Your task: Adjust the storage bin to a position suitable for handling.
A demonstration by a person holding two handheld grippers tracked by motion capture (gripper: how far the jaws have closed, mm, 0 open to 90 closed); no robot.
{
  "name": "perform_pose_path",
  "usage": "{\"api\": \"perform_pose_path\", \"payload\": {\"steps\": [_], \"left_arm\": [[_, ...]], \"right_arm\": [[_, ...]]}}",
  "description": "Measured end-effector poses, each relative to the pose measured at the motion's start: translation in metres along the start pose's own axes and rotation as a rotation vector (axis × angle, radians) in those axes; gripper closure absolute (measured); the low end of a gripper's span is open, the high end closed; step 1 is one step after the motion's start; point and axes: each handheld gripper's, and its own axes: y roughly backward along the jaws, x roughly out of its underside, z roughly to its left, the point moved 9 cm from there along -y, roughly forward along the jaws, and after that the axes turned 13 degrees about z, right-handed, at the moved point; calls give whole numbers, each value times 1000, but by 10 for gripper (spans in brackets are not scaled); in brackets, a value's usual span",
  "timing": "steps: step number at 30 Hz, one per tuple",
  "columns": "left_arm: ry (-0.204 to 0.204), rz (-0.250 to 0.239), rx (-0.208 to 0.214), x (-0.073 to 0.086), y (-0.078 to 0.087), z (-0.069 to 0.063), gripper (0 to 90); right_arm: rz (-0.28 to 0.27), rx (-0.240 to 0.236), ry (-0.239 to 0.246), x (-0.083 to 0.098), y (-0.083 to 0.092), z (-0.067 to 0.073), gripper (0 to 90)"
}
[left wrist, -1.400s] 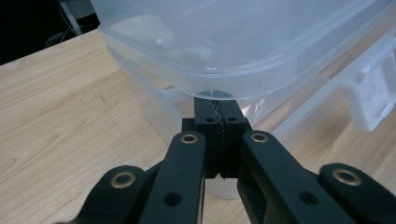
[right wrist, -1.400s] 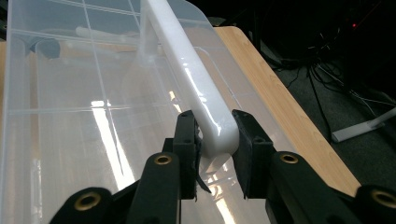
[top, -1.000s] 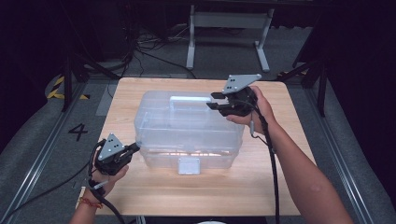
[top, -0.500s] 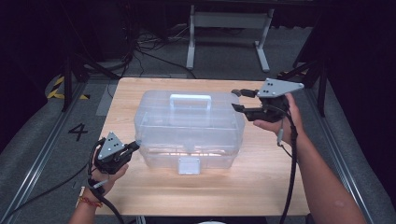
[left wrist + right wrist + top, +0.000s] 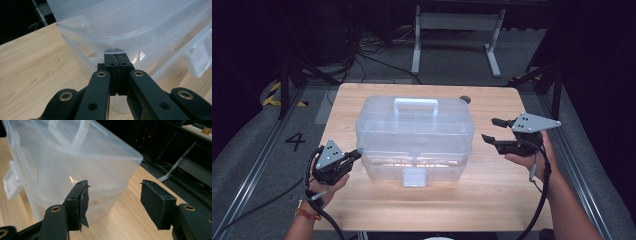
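A clear plastic storage box (image 5: 414, 135) with a top handle (image 5: 415, 104) and a white front latch (image 5: 414, 177) stands mid-table. My left gripper (image 5: 357, 152) is shut, its tip against the box's lower left corner, just under the lid's rim (image 5: 115, 56); nothing is between its pads. My right gripper (image 5: 490, 129) hangs to the right of the box, apart from it, pointing at its right end. Its jaws have just been opening and stand open with nothing between them (image 5: 115, 187). The right gripper view shows the box's end wall (image 5: 62, 157) beyond them.
The wooden table (image 5: 492, 200) has bare room in front and to the right of the box. A small dark round thing (image 5: 465, 99) lies behind the box. A white metal stand (image 5: 457, 30) and cables are on the floor beyond the table.
My right gripper has left the box's top right corner, moved right and down beside the box, and its jaws have widened. The left gripper and the box have not moved.
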Motion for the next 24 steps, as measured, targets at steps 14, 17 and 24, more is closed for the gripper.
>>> {"api": "perform_pose_path", "payload": {"steps": [14,17,24], "left_arm": [[-17,-14,-2,-15,5,-1,899],[-24,-15,-3,-18,5,-1,900],[-27,-16,-1,-19,5,0,899]], "right_arm": [[46,-40,-26,29,-37,16,365],[38,-30,-16,26,-43,18,362],[-23,-13,-24,15,-49,19,389]]}}
